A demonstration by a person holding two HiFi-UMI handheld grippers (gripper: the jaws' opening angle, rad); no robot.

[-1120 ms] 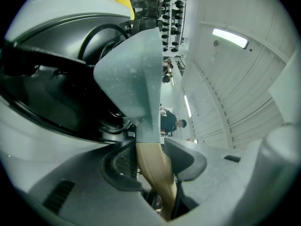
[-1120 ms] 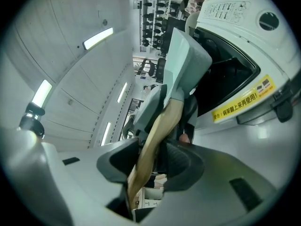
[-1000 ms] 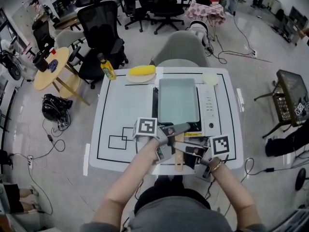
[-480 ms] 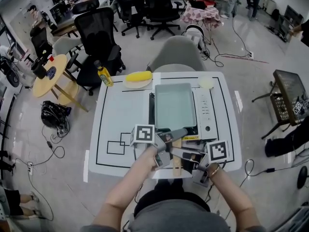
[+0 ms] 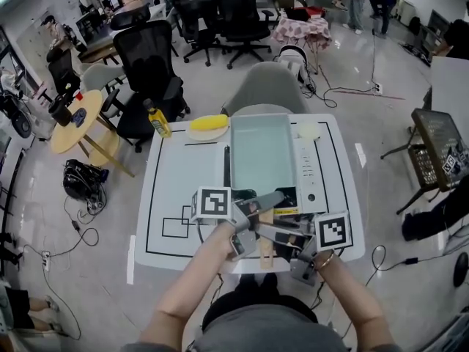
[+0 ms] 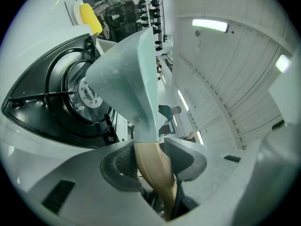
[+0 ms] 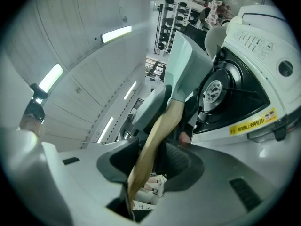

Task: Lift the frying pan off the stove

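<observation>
A square pale-green frying pan [image 5: 262,152] with a wooden handle [image 5: 265,235] hangs tilted above the white stove [image 5: 315,174]. Both grippers hold that handle. My left gripper [image 5: 253,215] is shut on it from the left, close to the pan. My right gripper [image 5: 284,235] is shut on it from the right, nearer me. In the left gripper view the handle [image 6: 153,168] runs between the pads of the left gripper [image 6: 150,157], and the pan [image 6: 129,74] stands off the bare black burner [image 6: 70,95]. In the right gripper view the right gripper [image 7: 150,159] clamps the handle [image 7: 157,140] below the pan [image 7: 186,62].
On the white table [image 5: 183,174] a yellow bottle [image 5: 158,119], a plate with a yellow item [image 5: 207,125] and a small white dish [image 5: 309,130] sit along the far edge. A grey chair [image 5: 267,90] stands behind it. Office chairs and a round wooden table [image 5: 77,119] are at the left.
The pan has come up off the burner and now looks larger and farther up in the head view. Both grippers keep their hold on the handle.
</observation>
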